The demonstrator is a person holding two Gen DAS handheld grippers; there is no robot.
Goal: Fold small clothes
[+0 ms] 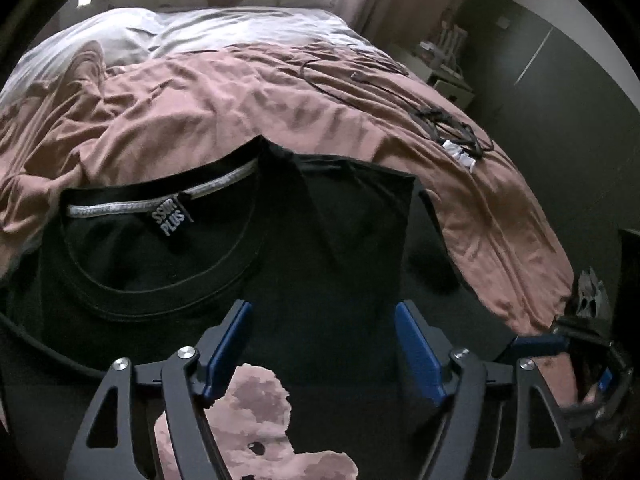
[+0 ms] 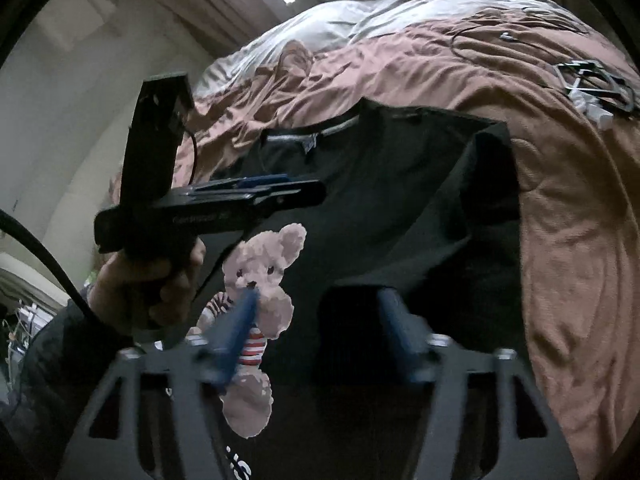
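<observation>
Fabric filled the left wrist view: our black T-shirt (image 1: 224,264) lay on the pink bedspread (image 1: 248,100), collar and label toward the pillows, one side folded over the middle. Our left claw (image 1: 324,344) hung released above the shirt's chest, its blue pads (image 1: 416,354) apart with only cloth seen below them, just past the teddy bear print (image 1: 248,412). A tangle of cables (image 1: 448,120) lay on the bedspread off to the right.

From the right wrist view, we saw the same shirt (image 2: 380,184) ahead, its near part under our right claw (image 2: 320,332), which was blurred but spread wide, gripping nothing. The bear print (image 2: 260,276) sat beside its left pad. Our left hand (image 2: 148,280) held the other claw over the shirt's left edge.
</observation>
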